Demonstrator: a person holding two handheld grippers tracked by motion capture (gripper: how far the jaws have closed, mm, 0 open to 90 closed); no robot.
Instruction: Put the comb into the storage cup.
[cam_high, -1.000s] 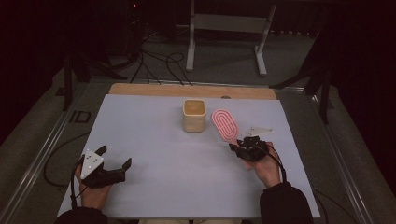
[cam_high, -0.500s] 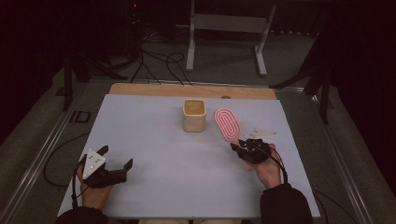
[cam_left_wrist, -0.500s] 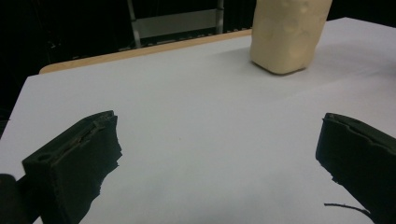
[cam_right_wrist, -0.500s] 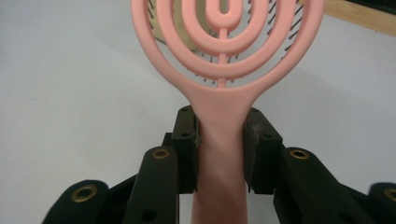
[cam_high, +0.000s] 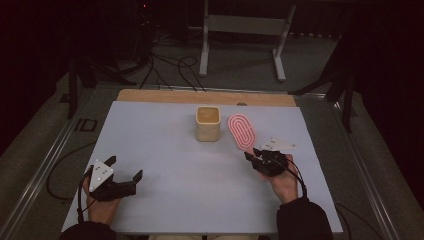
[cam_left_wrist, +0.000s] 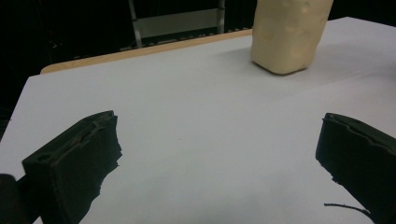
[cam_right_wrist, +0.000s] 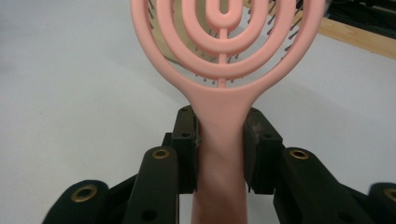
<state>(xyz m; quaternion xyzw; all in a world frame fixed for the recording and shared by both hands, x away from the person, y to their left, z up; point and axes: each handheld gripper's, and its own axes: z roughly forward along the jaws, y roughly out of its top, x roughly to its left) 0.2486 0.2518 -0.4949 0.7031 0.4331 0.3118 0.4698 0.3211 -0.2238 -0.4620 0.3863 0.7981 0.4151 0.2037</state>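
A pink hairbrush (cam_high: 241, 131) with an open looped head is held by its handle in my right gripper (cam_high: 252, 156), at the right of the white table (cam_high: 165, 145). In the right gripper view the pads press both sides of the handle (cam_right_wrist: 222, 107), and the head points up and away toward the beige cup. My right gripper (cam_right_wrist: 219, 140) is shut on the brush. The beige cup (cam_high: 207, 124) stands upright at the table's middle back, just left of the brush head. My left gripper (cam_high: 125, 166) rests at the near left, open and holding nothing; from its own view (cam_left_wrist: 218, 116) the cup (cam_left_wrist: 287, 32) stands far ahead on the right.
A wooden strip (cam_high: 200, 96) runs along the table's far edge. Beyond it on the dark floor are a metal stand (cam_high: 245, 30) and loose cables (cam_high: 170, 62). Wide bare table surface lies between the two grippers.
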